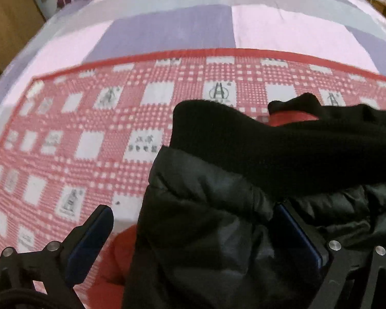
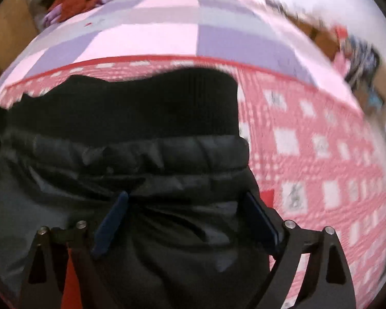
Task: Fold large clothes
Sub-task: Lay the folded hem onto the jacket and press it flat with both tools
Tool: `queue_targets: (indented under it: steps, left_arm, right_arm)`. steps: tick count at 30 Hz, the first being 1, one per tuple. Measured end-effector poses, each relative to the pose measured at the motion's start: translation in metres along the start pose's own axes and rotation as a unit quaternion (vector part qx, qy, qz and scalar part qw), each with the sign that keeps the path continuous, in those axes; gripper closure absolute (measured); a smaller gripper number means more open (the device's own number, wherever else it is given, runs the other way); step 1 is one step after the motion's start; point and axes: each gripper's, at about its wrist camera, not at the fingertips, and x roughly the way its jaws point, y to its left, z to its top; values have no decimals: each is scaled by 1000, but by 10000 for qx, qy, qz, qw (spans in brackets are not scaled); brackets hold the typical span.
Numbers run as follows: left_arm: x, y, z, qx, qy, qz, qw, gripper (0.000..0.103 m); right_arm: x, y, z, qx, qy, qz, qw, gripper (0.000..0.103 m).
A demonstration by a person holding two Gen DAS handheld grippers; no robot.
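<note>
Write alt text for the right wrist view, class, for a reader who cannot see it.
A black puffer jacket with a ribbed knit hem lies on a red checked blanket, between the open right gripper fingers. A pink and purple quilt lies beyond.

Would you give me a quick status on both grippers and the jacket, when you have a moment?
Left gripper open, right gripper open, both over the black puffer jacket. Jacket lies on the red checked cloth. Nothing in the way.

We see both grippers pitched steeply down. Left gripper jaws spread wide, fingers at 8 and 4 o'clock. Right gripper jaws wide apart too.
</note>
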Motion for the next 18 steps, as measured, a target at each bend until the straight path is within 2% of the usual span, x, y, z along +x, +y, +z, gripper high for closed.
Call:
queue_targets:
  steps: [3, 8, 12, 14, 18]
  left_arm:
    - [-3, -7, -1, 120, -79, 160, 9998, 0]
    - [-6, 1, -4, -4, -26, 30, 10000, 0]
    - [-23, -1, -11, 38, -83, 45, 9999, 0]
    - [-33, -2, -16, 38, -151, 7, 9999, 0]
    - [-59, 1, -29, -16, -293, -116, 9995, 0]
  right_arm:
    - [0, 4, -1, -104, -60, -110, 9999, 10]
    - [-2, 7, -2, -132, -103, -142, 9998, 10]
    - [-14, 8, -10, -176, -220, -225, 9994, 10]
    - [-29, 12, -15, -252, -462, -414, 9978, 10]
    - [-79, 40, -46, -731, -1254, -148, 9893, 10]
